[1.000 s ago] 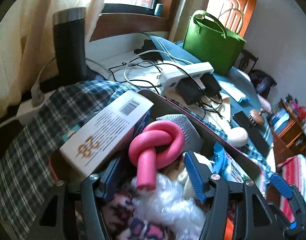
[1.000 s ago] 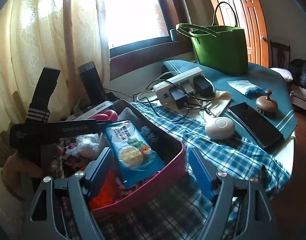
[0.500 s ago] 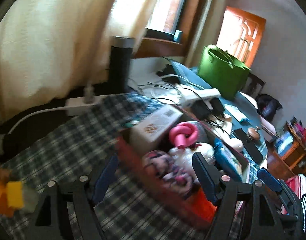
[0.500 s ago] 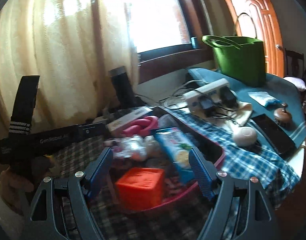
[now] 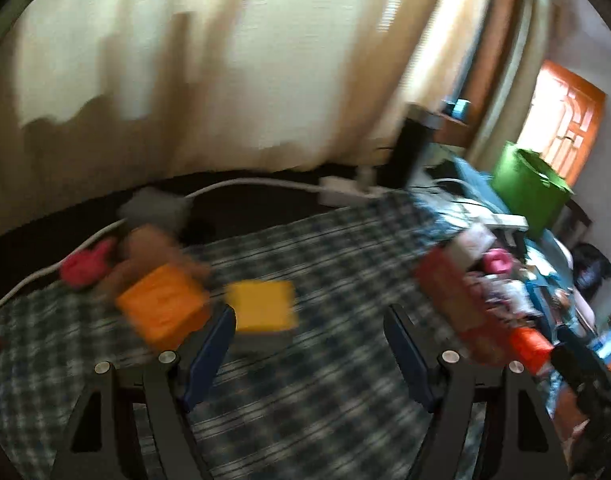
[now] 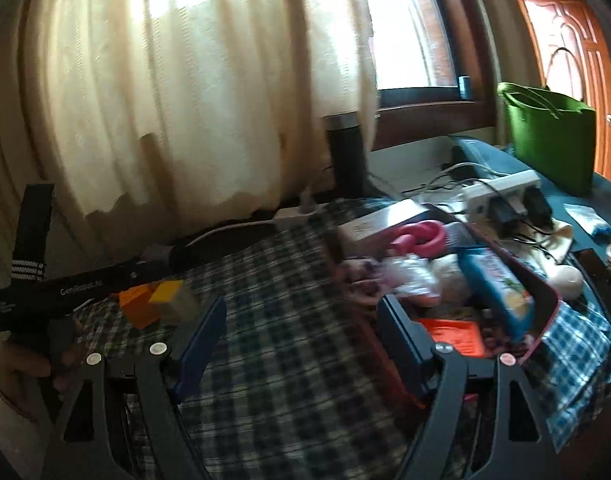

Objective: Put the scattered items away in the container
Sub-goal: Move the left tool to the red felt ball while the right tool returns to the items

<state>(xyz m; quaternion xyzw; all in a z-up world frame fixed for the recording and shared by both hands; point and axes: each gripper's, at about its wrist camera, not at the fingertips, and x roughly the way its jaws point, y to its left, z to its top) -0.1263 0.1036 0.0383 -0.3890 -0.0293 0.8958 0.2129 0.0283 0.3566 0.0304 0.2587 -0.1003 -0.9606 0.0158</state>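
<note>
Left wrist: bare checked cloth [image 5: 325, 380] between gaping left tongs [image 5: 309, 336].

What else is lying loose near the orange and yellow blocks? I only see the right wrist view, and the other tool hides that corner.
Observer: In the left wrist view, a pink soft toy lies at the edge of the checked cloth, left of the orange block.
Operator: Anything behind that block?
Observer: A brown lump sits right behind it, too blurred to identify.
Operator: Is the left tool carrying something?
Observer: No. The left gripper is open and empty, with the yellow block just beyond one finger.
</note>
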